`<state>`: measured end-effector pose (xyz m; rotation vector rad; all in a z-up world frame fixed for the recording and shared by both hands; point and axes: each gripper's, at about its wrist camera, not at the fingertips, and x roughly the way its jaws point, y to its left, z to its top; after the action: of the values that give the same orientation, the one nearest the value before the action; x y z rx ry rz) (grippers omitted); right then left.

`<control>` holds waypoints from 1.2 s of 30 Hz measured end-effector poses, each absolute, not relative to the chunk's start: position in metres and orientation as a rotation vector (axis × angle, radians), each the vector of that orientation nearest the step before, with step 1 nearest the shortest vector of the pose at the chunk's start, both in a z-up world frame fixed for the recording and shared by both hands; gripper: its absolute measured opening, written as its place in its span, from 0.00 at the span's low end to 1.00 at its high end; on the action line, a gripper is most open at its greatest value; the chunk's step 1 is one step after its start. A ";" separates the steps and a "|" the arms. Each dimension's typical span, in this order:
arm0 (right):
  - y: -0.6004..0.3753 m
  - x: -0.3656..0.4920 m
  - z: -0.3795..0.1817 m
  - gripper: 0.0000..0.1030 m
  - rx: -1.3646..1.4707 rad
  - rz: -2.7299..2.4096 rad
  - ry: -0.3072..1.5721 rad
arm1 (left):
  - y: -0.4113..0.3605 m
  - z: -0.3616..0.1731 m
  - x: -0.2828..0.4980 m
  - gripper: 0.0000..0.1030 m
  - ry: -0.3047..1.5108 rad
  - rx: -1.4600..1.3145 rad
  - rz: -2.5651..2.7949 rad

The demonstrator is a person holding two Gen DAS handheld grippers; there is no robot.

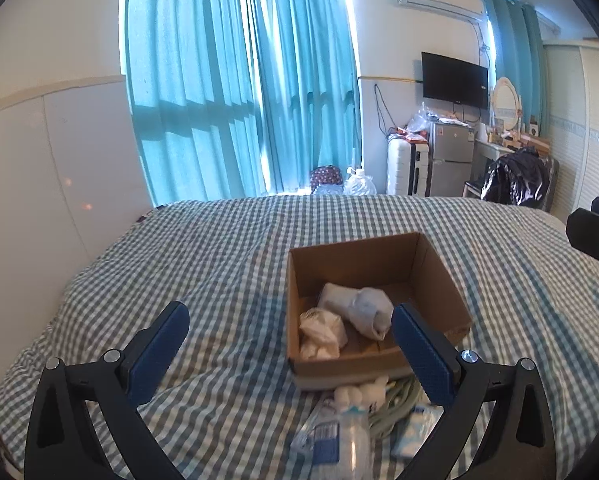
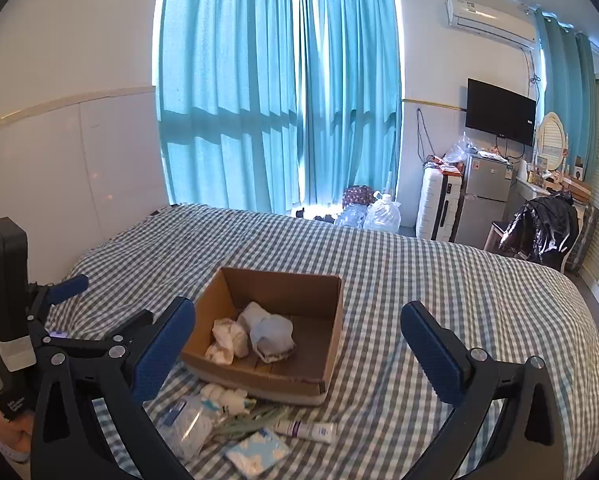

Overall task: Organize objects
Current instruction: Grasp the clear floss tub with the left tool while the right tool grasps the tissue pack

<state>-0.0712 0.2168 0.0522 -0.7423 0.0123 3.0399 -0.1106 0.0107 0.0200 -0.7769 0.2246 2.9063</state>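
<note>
On a bed covered by a blue-and-white checked quilt (image 2: 439,280), the left gripper (image 1: 290,338) hovers at the left with its blue-padded fingers spread wide and nothing between them. Right of it sits an open cardboard box (image 2: 331,320) holding two rolled white cloth bundles (image 2: 267,332), with a clear plastic bottle (image 2: 187,428), a coiled pale cable (image 2: 251,420), a white tube (image 2: 305,429) and a blue-patterned tissue pack (image 2: 257,454) lying on the quilt just in front of the box. Farther right, the right gripper (image 2: 297,338) also hangs with its fingers wide apart, holding nothing.
</note>
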 end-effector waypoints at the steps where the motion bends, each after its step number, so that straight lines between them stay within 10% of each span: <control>1: 0.216 -0.066 0.051 1.00 -0.744 3.037 0.007 | 0.009 0.019 -0.107 1.00 0.228 -0.778 2.912; 30: 0.211 -0.086 -0.138 1.00 -1.187 2.856 0.041 | 0.021 -0.154 -0.089 1.00 0.113 -1.171 2.773; 36: 0.215 -0.095 -0.162 1.00 -1.255 2.823 0.058 | 0.022 -0.173 -0.103 0.63 0.044 -1.258 2.636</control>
<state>-0.0953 0.2151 -0.1615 -1.2555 0.0583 2.8232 -0.1026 0.0224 -0.1733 -1.2583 0.0441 2.6358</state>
